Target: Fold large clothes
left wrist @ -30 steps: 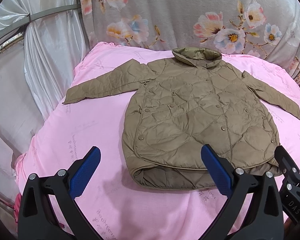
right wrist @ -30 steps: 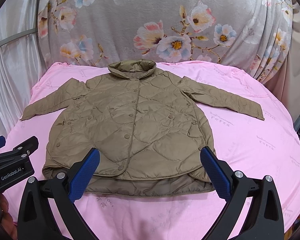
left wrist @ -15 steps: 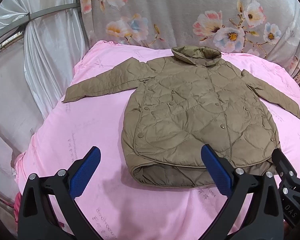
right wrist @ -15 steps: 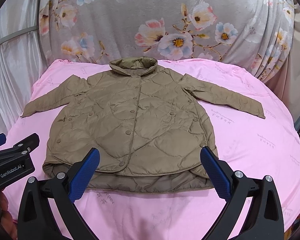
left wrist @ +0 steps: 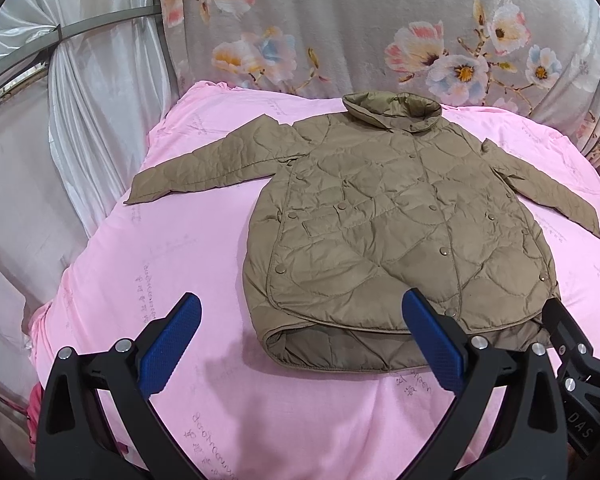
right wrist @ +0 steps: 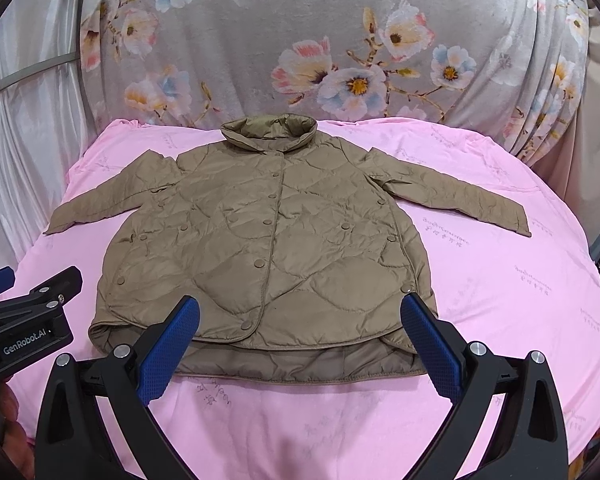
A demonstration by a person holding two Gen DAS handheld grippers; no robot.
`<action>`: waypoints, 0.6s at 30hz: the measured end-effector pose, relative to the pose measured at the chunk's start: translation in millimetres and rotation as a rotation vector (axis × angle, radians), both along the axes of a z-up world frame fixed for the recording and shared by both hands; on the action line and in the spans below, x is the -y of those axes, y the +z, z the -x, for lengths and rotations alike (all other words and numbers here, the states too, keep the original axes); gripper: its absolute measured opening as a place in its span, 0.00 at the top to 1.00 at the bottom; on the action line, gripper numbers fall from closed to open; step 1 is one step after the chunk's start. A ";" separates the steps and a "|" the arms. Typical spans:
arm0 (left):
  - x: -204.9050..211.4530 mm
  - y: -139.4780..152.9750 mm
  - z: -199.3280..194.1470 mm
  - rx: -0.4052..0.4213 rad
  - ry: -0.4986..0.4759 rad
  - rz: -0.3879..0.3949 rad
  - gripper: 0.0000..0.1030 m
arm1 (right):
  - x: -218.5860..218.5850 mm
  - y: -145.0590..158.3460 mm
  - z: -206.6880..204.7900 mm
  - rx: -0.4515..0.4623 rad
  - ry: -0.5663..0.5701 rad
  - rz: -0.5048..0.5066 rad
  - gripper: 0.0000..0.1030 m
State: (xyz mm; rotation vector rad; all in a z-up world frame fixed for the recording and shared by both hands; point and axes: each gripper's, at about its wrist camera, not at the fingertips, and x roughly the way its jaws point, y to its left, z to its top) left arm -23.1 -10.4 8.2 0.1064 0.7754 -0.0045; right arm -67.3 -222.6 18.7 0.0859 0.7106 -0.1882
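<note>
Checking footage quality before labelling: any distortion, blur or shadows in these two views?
Left wrist: fisheye bends the pole, dark corners, jacket sharp, soft shadow on the sheet below the left gripper. Right wrist: same curving, even light, jacket sharp, right gripper casts faint shadow.

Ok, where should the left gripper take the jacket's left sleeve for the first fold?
Probably the cuff of the sleeve. It lies flat and apart from the jacket body on the pink cover, so the open left gripper could come in from the outer side, pinching the edge.
</note>
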 end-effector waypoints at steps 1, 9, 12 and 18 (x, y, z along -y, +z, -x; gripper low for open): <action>-0.2 -0.1 0.4 0.000 0.001 0.001 0.05 | -0.1 -0.1 0.0 0.000 0.000 0.001 0.05; -0.5 -0.3 0.6 -0.001 -0.001 0.000 0.05 | -1.0 0.1 -1.0 0.000 0.000 -0.002 0.05; -0.5 -0.3 0.2 -0.001 0.000 0.001 0.05 | -1.0 -0.4 -0.7 -0.001 0.000 -0.002 0.05; -0.6 -0.6 0.3 -0.001 -0.001 0.000 0.05 | -1.8 -0.5 -1.1 -0.001 0.002 -0.002 0.05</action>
